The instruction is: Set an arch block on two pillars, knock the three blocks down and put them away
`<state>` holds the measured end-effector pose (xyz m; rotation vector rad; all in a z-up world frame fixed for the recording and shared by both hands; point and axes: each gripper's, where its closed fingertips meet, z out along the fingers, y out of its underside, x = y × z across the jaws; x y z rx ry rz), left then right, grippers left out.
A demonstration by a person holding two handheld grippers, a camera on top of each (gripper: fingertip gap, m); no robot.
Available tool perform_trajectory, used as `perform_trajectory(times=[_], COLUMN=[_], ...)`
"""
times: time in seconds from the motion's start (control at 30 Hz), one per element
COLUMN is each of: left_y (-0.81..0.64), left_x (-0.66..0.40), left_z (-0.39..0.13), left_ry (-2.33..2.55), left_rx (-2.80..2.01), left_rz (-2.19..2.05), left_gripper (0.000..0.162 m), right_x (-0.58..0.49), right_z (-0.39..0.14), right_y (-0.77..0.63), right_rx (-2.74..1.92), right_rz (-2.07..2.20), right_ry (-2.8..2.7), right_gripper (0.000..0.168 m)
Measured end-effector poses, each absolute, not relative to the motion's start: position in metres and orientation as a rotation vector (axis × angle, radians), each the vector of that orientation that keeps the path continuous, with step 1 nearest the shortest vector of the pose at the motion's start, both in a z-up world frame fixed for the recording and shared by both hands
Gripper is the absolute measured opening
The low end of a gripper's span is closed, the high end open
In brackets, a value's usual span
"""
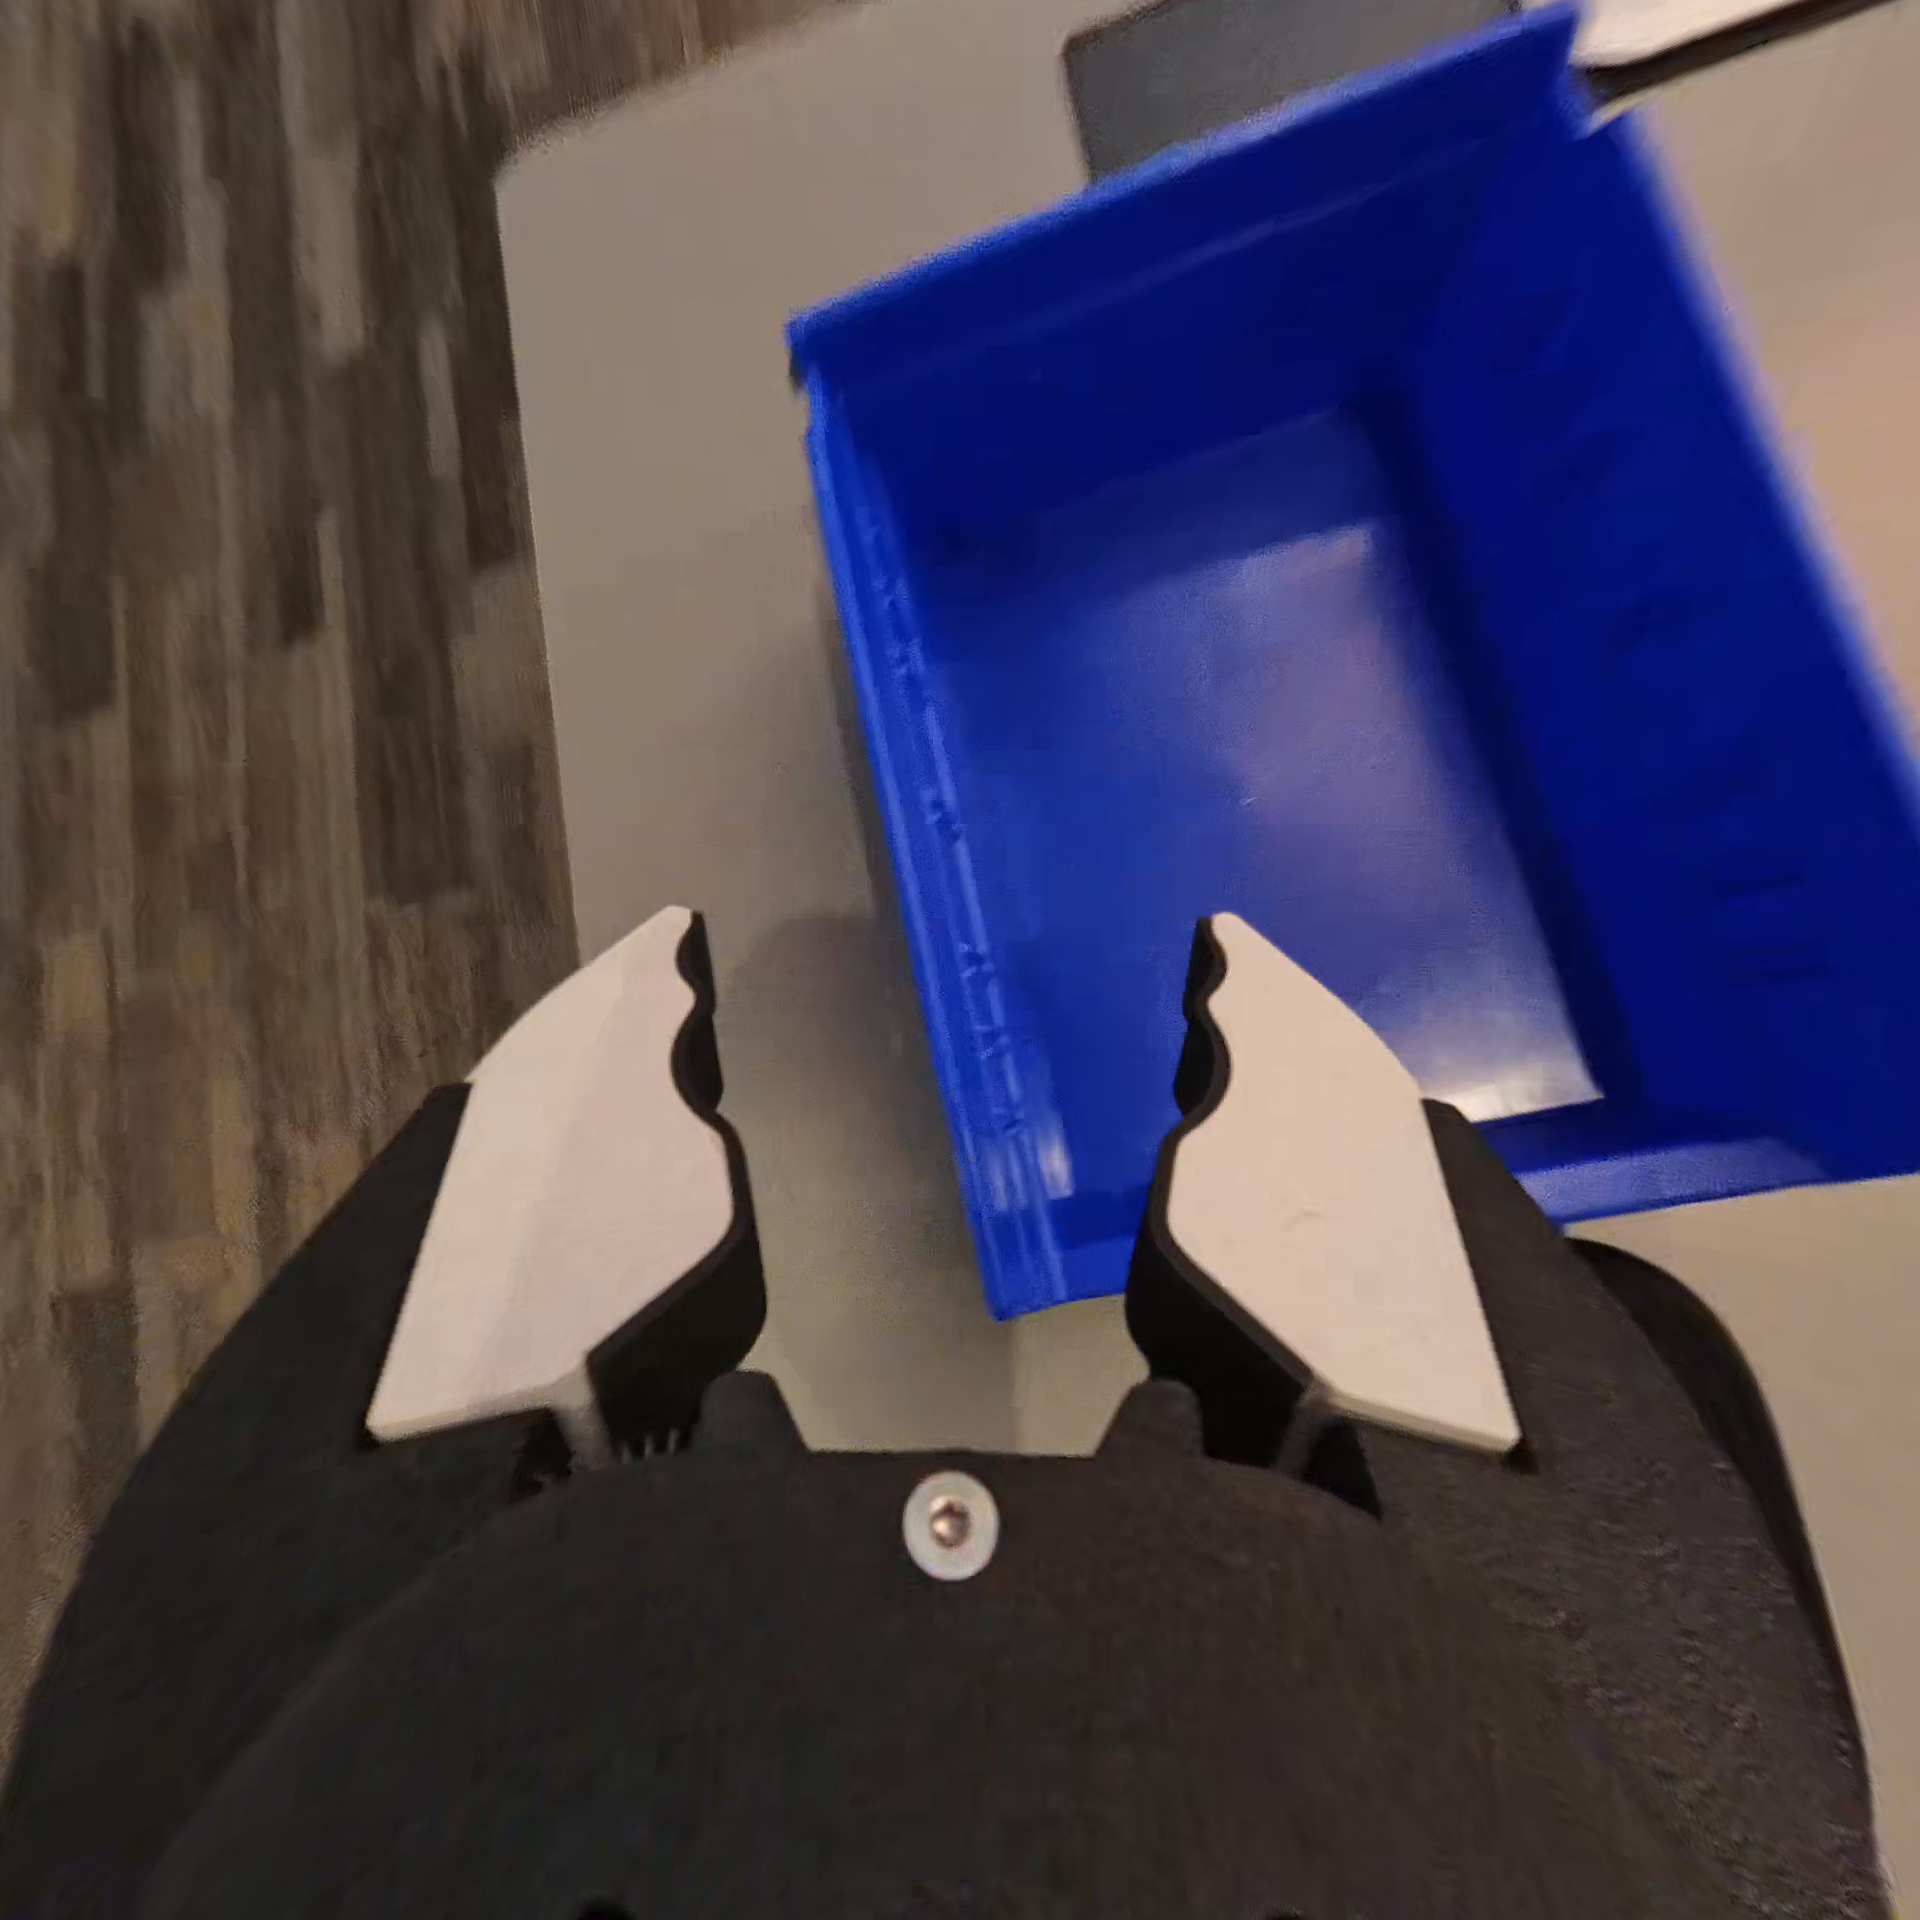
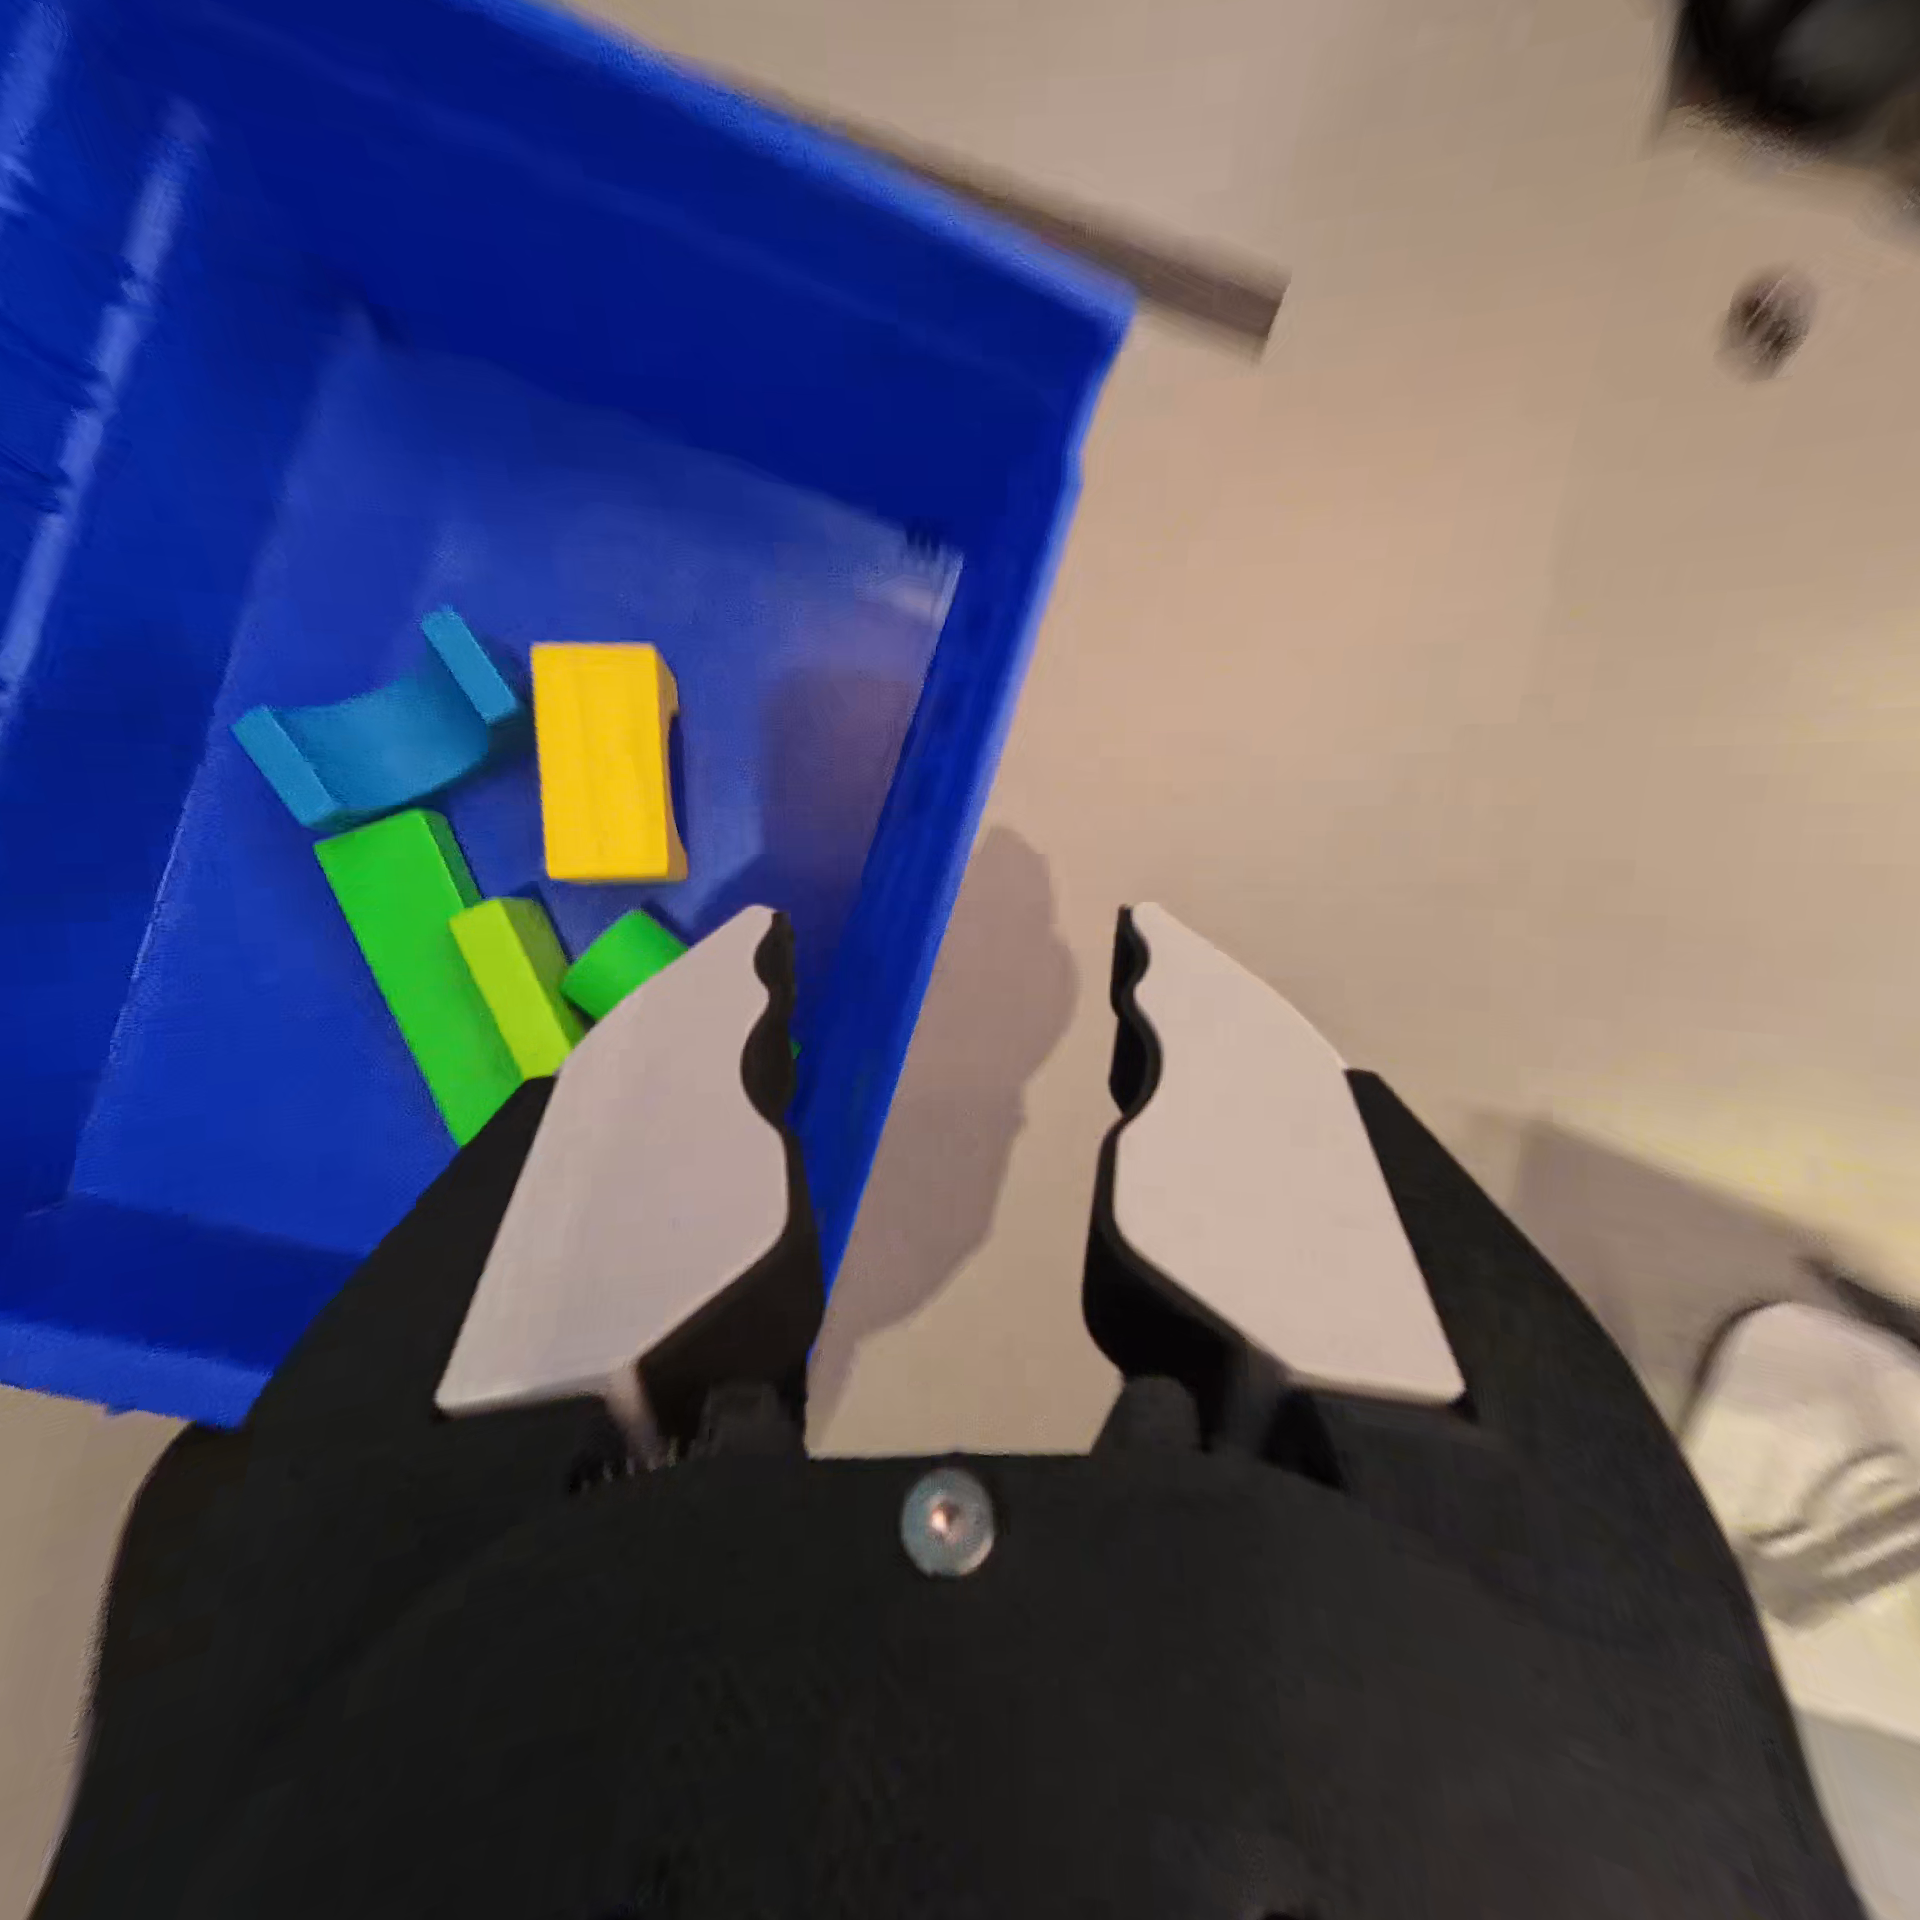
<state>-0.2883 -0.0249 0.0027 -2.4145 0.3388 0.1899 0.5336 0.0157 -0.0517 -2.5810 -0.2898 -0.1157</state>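
Above the desk (image 2: 1403, 623), both tools hang empty with fingers spread apart: left tool (image 1: 951, 935) over the near corner of the blue bin (image 1: 1039, 312), right tool (image 2: 945, 925) straddling the bin's right wall.

Location of task items: all blocks lie inside the bin, at its floor, none on the desk as far as either view shows. Left wrist view shows only bare bin floor; blocks sit out of its sight.

Judgement: either nothing has been taken out yet, or the putting-away is finished; frames alone do not settle it. If building comes next, the right tool should drop straight down inside the wall, close across a block's narrow faces, and lift clear of the rim before travelling. Both views are motion-blurred, so slow down before closing.

Count in the right wrist view:
- blue arch block (image 2: 374, 738): 1
- yellow block (image 2: 603, 758), with a curved edge, possibly a second arch: 1
- green blocks (image 2: 416, 935): 3 (one long, one lighter bar, one short round-ended piece partly hidden by the tool)
- bins: 1
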Motion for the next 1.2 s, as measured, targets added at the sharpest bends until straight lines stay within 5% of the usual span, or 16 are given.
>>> perform_trajectory(times=[0.3, 0.4, 0.53, 0.67, 1.2], left_y=[-0.035, -0.049, -0.047, -0.044, -0.033], left_x=[-0.315, -0.324, -0.309, -0.291, -0.116], left_z=[-0.089, -0.118, -0.128, -0.127, -0.129], left_ry=[0.169, 0.190, 0.214, 0.210, 0.424], left_rx=[-2.716, -2.878, -2.900, -2.900, -2.764], left_rz=[-0.024, 0.068, -0.012, -0.147, -0.149], left_gripper=[0.081, 0.063, 0.022, 0.008, 0.018], right_x=[0.531, 0.518, 0.518, 0.517, 0.363], right_z=[-0.124, -0.125, -0.125, -0.125, -0.124], right_y=[-0.010, -0.015, -0.015, -0.015, -0.009], right_rx=[-2.853, -2.907, -2.943, -2.943, -2.921], right_rz=[0.178, 0.297, 0.307, 0.305, 0.383], right_ry=[-0.061, -0.084, -0.066, -0.041, -0.284], right_gripper=[0.036, 0.009, 0.008, 0.007, 0.006])
